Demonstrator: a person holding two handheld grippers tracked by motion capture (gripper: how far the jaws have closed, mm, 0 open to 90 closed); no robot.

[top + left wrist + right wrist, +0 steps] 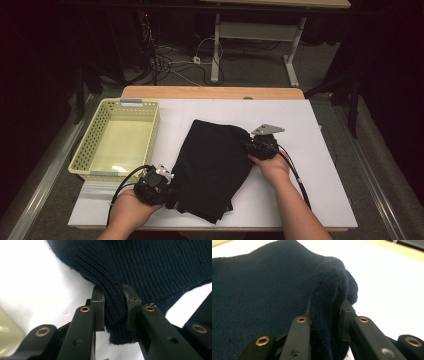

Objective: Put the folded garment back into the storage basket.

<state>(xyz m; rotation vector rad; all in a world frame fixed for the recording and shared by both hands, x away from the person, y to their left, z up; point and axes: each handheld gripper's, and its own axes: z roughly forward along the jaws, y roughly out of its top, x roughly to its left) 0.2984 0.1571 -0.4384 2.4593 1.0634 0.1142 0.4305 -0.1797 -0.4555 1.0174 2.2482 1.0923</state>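
Observation:
A folded dark navy knit garment [212,167] lies in the middle of the white table top [300,125]. My left gripper [167,185] is at its near left corner, and in the left gripper view [113,307] the pads are shut on a bunched fold of the ribbed garment [150,267]. My right gripper [250,146] is at the garment's right edge. In the right gripper view [324,312] its jaws pinch a thick fold of the garment [257,290] between the pads.
A pale yellow perforated basket [85,145] stands to the left of the garment, with nothing in it. The table's wooden far edge [210,92] runs behind. Cables [175,62] and table legs lie on the floor beyond.

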